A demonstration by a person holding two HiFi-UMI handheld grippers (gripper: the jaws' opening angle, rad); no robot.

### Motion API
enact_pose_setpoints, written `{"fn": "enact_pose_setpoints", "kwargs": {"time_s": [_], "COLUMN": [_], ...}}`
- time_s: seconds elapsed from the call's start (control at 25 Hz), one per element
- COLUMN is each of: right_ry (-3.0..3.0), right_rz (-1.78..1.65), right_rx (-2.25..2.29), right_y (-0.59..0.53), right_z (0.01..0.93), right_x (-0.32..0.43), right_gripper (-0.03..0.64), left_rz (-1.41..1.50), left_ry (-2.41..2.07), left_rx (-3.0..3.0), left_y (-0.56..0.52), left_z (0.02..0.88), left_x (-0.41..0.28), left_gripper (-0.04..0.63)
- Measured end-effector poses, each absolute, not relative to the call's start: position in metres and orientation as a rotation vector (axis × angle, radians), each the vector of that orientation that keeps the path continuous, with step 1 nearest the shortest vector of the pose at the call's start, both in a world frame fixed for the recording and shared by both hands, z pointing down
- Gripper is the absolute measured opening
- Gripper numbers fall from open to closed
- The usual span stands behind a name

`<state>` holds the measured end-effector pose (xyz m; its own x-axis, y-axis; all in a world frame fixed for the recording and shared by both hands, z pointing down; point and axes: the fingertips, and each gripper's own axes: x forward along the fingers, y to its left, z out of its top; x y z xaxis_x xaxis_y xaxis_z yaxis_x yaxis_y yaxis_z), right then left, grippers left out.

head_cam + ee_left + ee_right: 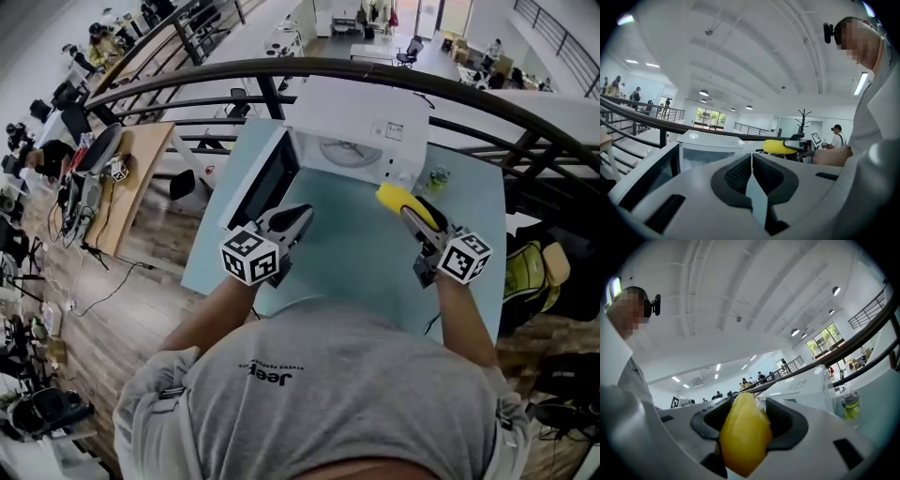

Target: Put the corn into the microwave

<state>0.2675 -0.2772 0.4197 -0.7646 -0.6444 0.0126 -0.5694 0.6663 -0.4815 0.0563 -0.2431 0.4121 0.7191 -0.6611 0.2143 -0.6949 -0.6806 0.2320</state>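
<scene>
A yellow corn cob (pixel 393 196) is held in my right gripper (pixel 409 210), whose jaws are shut on it; the cob (pixel 743 437) fills the gap between the pads and sticks out past them. It hangs just right of the front of the white microwave (pixel 361 131). The microwave door (pixel 258 183) stands swung open to the left, and the cavity shows a round turntable. My left gripper (pixel 300 218) hovers in front of the open cavity beside the door, its pads pressed together with nothing between them (pixel 751 157). The left gripper view also shows the corn (pixel 778 146) off to the right.
The microwave stands at the far end of a pale blue-green table (pixel 356 253). A small bottle (pixel 437 177) stands right of the microwave. A dark curved railing (pixel 281 70) runs behind the table. A wooden desk (pixel 131 178) with gear lies lower left.
</scene>
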Motion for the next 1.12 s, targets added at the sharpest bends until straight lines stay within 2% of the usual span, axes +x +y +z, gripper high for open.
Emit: {"fn": "enact_pose_setpoints", "kwargs": {"time_s": [0.48, 1.12], "right_ry": [2.754, 2.926], "right_rz": [-0.738, -0.584], "right_rx": [-1.273, -1.549], "right_y": [-0.351, -0.451], "right_z": [0.473, 0.582], "right_x": [0.184, 0.135], "right_gripper": [0.239, 0.239], "left_rz": [0.217, 0.198], "left_ry": [-0.828, -0.942], "left_rx": [2.7, 2.661], "left_y": [-0.309, -0.378], "left_z": [0.472, 0.559], "left_x": [0.046, 0.054], "left_gripper": [0.029, 0.029]}}
